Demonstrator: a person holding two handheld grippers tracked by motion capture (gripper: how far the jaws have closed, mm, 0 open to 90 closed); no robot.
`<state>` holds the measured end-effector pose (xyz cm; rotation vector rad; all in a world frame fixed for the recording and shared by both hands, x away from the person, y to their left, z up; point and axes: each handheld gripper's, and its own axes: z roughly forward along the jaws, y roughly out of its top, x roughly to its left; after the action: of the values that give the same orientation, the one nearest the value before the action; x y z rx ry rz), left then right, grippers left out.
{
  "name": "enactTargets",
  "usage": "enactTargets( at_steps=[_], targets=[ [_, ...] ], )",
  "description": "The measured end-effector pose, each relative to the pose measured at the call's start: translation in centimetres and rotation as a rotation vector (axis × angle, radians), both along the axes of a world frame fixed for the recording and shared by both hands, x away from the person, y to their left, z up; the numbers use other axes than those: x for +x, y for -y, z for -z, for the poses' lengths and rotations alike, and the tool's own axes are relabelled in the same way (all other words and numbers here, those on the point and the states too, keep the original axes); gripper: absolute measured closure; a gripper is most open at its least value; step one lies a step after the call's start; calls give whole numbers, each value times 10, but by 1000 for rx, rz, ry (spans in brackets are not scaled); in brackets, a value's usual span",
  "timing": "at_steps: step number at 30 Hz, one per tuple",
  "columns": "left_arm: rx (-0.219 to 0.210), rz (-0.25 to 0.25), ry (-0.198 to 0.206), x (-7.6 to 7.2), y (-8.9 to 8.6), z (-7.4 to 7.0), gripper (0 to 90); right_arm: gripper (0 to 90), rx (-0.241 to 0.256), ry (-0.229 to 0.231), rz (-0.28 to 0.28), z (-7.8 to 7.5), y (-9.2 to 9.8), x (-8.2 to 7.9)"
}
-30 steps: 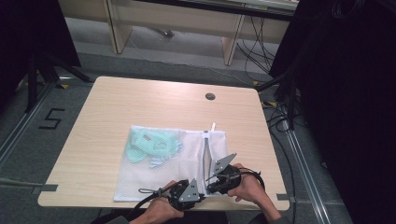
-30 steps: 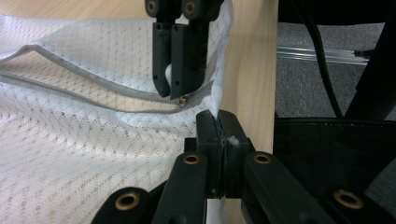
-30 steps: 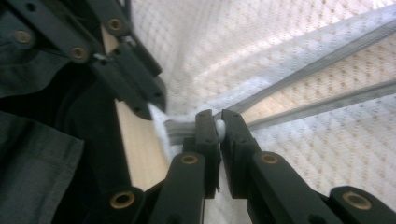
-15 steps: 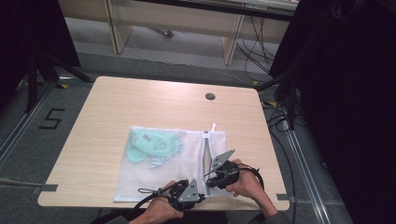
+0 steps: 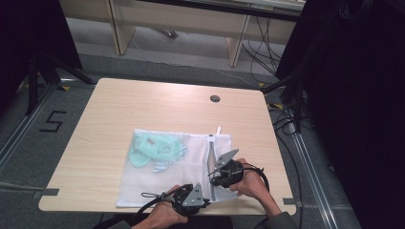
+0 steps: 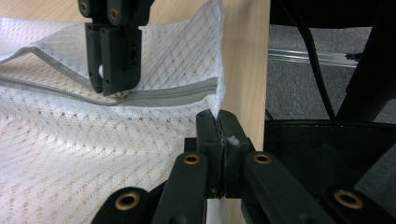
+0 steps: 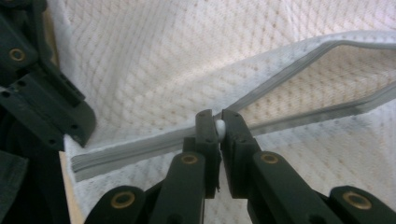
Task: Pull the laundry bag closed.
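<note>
A wooden table (image 5: 143,109) carries a white mesh bag (image 5: 143,183), flat near the person's edge, with pale green cloth (image 5: 155,150) inside it, well left of both grippers. The bag's grey zipper (image 6: 173,95) runs along its right side, partly open beyond the right gripper. The left gripper (image 6: 218,126), at the table's near edge, has its jaws pressed together on the bag's corner (image 6: 217,100), where the zipper ends. The right gripper (image 7: 218,128), just beyond the left one, has its jaws nearly together, pinching the small white zipper pull (image 7: 219,127). The closed stretch of zipper lies between the two grippers, taut and slightly raised off the table.
</note>
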<state>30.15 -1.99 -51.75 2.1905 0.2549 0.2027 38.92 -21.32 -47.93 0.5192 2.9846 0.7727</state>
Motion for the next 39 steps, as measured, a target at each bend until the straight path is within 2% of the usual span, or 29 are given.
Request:
enactTargets(
  at_steps=[1, 3, 5, 8, 10, 11, 12, 16, 17, 19, 27, 29, 39],
  targets=[
    [-19, -2, -8, 0, 1, 1, 888, 862, 3, 10, -8, 0, 0, 2],
    [-1, 0, -2, 0, 0, 0, 888, 862, 1, 15, -14, 0, -1, 4],
    [-13, -7, -7, -1, 1, 1, 888, 862, 2, 20, -8, 0, -1, 5],
    [-5, 0, -3, -1, 1, 1, 888, 862, -3, 36, -18, -1, -2, 8],
    [-4, -1, -6, -1, 0, 1, 888, 862, -4, 31, -2, -1, -2, 9],
    [-18, -3, -22, -2, 0, 1, 888, 862, -4, 35, 6, -1, -2, 10],
    [-15, -2, -20, -2, 0, 1, 888, 862, -8, 26, 3, -1, -2, 11],
    [-13, -4, -10, -2, 0, 2, 889, 862, -8, 48, 4, -1, -2, 16],
    [-1, -3, -4, -2, 0, 2, 889, 862, -4, 51, 3, -1, -2, 17],
    [-14, -6, -16, -2, 0, 2, 889, 862, -4, 53, 5, 0, -2, 19],
    [-1, -7, -20, 0, -2, 1, 889, 862, -2, 70, 7, -2, -1, 26],
    [-22, -16, -37, -1, -1, 1, 889, 862, -3, 81, 15, -1, -2, 28],
    [-14, -9, -32, -1, -2, 1, 890, 862, 6, 96, 19, -2, -2, 36]
  ],
)
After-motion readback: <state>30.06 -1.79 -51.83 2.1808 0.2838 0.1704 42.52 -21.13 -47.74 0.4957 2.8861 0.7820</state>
